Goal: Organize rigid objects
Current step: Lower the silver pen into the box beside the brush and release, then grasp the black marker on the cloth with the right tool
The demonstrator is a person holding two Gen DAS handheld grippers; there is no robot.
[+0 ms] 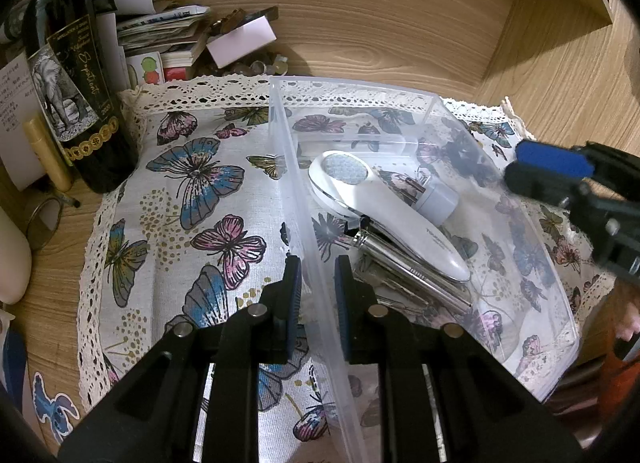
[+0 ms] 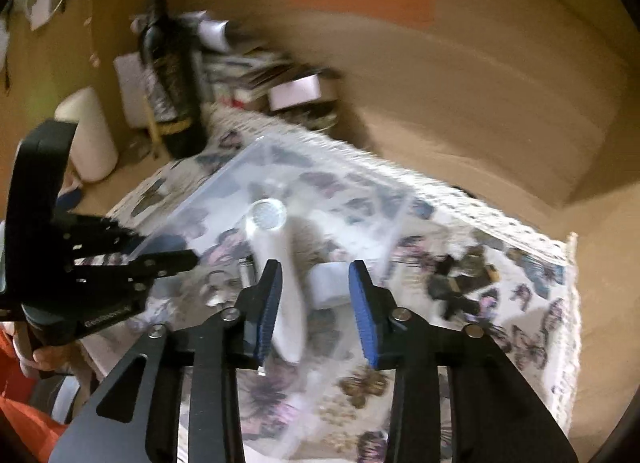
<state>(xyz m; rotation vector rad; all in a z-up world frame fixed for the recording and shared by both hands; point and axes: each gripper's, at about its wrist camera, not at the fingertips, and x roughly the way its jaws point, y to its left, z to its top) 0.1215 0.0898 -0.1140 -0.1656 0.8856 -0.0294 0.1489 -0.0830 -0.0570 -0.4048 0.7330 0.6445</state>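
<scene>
Straddling the clear plastic bin (image 1: 400, 103) wall, our left gripper (image 1: 318, 295) steadies it, jaws not closed. Our right gripper (image 2: 316, 303) hovers open above the white handheld device (image 2: 276, 259).

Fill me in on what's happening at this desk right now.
A person is sorting small items into a clear plastic bin on a butterfly cloth. The left tool straddles the bin's near wall, jaws close around it but not visibly pinching. The right tool hovers open above the bin, holding nothing. Inside lie a white handheld device, a white plug adapter and a silver metal piece.
</scene>
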